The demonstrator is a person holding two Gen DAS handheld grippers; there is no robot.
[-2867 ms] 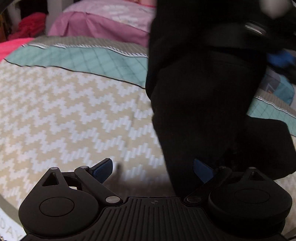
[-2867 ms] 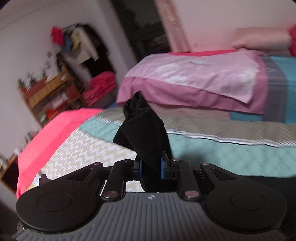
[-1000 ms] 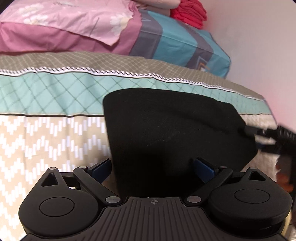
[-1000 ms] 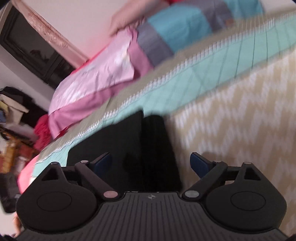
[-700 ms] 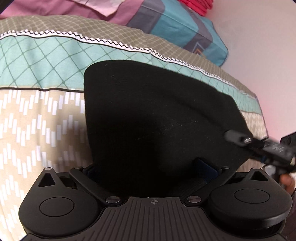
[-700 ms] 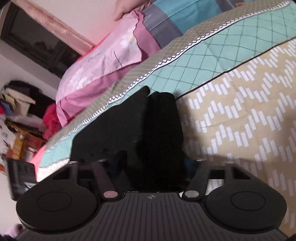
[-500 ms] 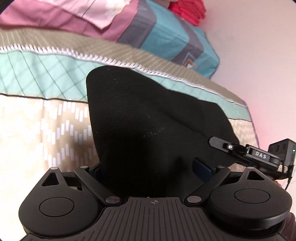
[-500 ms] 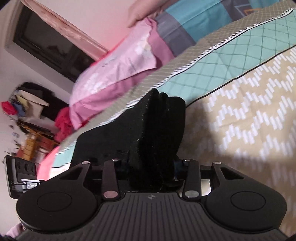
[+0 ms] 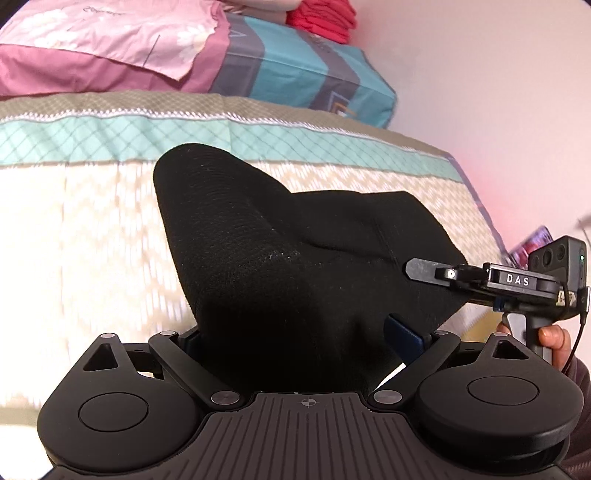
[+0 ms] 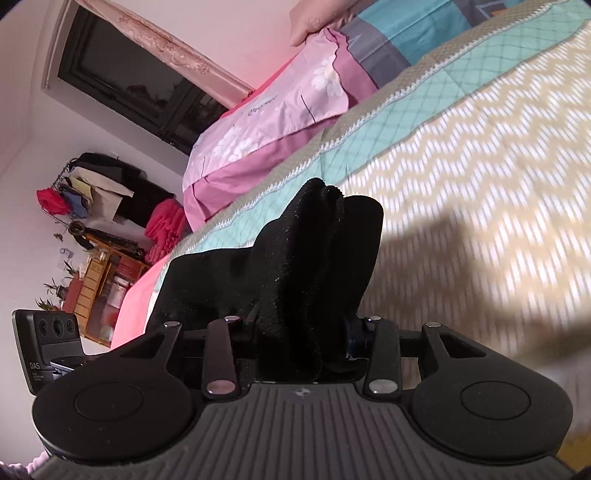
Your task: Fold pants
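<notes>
Spread across the bed, a beige zigzag quilt with a teal diamond band (image 9: 74, 229) lies bare left of and beyond the black knit pants (image 9: 280, 266), folded thick and lifted. Pink floral bedding (image 9: 96, 44) borders its far edge. The left gripper (image 9: 303, 338) clamps one edge; the right gripper (image 10: 301, 332), jaws just narrowed, pinches the bunched opposite end.

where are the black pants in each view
Left wrist: black pants fill the centre, running from the left gripper to the right gripper at right.
Right wrist: pants bunched at centre-left, rising from the right gripper.
Shared landmark: the pink floral pillow at the bed's head.
</notes>
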